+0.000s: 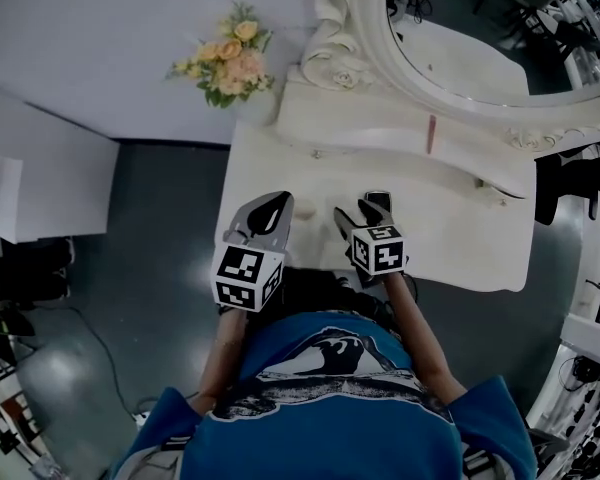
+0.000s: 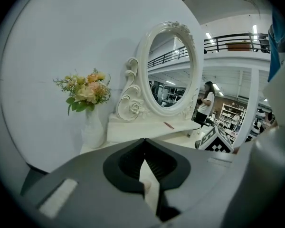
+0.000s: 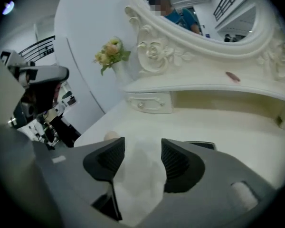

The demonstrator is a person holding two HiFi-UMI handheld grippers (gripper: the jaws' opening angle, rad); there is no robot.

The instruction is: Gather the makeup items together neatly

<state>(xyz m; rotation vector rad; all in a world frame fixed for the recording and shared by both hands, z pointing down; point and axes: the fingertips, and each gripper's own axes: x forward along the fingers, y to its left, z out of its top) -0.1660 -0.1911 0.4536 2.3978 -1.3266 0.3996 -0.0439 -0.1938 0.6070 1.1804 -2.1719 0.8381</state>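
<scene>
A white vanity bench (image 1: 460,238) with an oval mirror (image 1: 460,38) and a vase of flowers (image 1: 227,63) carried makeup not yet gathered. A flat dark case (image 3: 199,145) lay just beyond the right claw (image 1: 358,208), a slim pink stick (image 1: 432,133) sat well apart on the raised shelf (image 1: 360,133) under the mirror, and a small pale round thing (image 3: 111,136), perhaps a sponge, rested near the bench's left edge. The case looked rigid, light and slick, best pinched across its thin edges; the stick looked light and apt to roll, best taken at mid-length; the round thing was probably soft. Both forearms reached forward side by side over the near edge. The right claw was released over bare bench and tipped down more steeply, while the left claw (image 1: 278,206) was clenched at the tips, with nothing made out in its grip.
</scene>
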